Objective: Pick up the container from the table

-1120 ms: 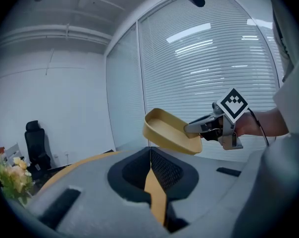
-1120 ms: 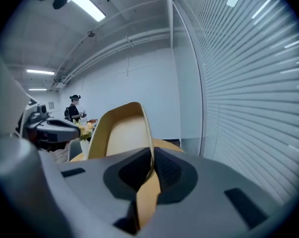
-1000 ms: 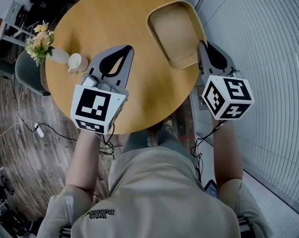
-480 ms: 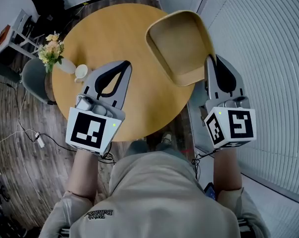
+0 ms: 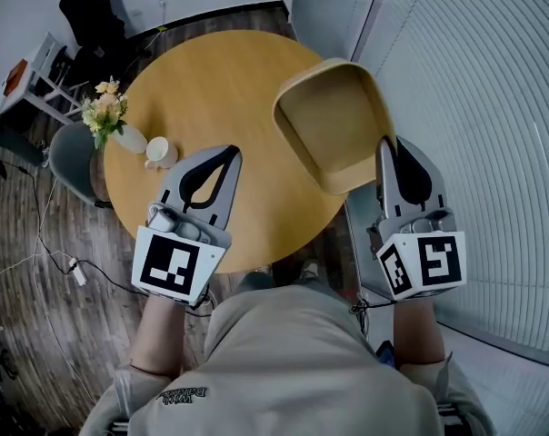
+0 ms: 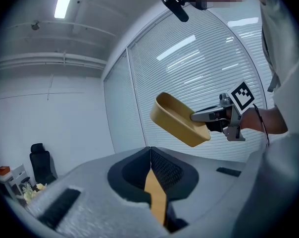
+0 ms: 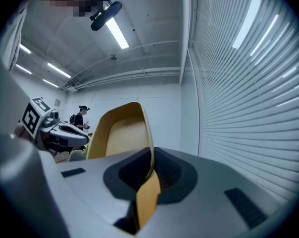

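right gripper [image 5: 384, 145] holds the tan container [image 5: 334, 116] aloft by its rim.

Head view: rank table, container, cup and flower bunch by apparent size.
1. table
2. container, held up nearer the camera, so it likely looks oversized
3. flower bunch and cup: look about alike, not ranked

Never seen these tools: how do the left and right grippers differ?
The right gripper clamps the tan container by its rim, holding it tilted above the table; the left gripper holds nothing. In the head view the right one lies beyond the table's edge, the left over it. Both are shut.
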A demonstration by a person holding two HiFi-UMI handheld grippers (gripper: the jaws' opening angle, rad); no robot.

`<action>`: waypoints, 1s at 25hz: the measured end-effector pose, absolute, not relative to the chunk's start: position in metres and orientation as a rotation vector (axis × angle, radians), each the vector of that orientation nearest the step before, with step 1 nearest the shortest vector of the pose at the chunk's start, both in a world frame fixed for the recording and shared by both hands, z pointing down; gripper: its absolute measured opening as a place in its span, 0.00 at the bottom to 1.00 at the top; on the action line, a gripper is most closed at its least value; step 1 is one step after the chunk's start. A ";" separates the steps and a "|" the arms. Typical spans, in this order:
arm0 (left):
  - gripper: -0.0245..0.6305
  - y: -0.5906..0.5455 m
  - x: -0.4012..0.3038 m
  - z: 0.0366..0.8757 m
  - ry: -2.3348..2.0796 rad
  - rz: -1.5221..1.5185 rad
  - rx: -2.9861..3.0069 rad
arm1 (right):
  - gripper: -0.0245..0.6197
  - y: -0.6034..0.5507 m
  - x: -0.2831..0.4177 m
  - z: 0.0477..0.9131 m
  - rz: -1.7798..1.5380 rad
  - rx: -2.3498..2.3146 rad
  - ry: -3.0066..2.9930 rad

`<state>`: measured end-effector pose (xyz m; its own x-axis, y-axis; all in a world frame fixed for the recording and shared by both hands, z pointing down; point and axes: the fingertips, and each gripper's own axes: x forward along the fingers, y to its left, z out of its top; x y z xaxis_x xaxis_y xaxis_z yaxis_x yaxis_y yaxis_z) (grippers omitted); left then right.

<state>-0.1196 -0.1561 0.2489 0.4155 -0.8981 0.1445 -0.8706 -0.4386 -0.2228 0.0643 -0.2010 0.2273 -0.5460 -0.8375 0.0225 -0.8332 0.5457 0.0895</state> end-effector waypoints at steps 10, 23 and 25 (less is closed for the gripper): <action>0.07 -0.145 -0.107 0.267 1.554 -0.427 -2.599 | 0.10 -0.191 0.068 0.248 -0.054 1.443 -2.685; 0.07 -0.148 -0.107 0.272 1.537 -0.446 -2.589 | 0.10 -0.193 0.068 0.267 -0.033 1.419 -2.649; 0.07 -0.147 -0.105 0.273 1.544 -0.441 -2.603 | 0.10 -0.193 0.068 0.270 -0.017 1.417 -2.647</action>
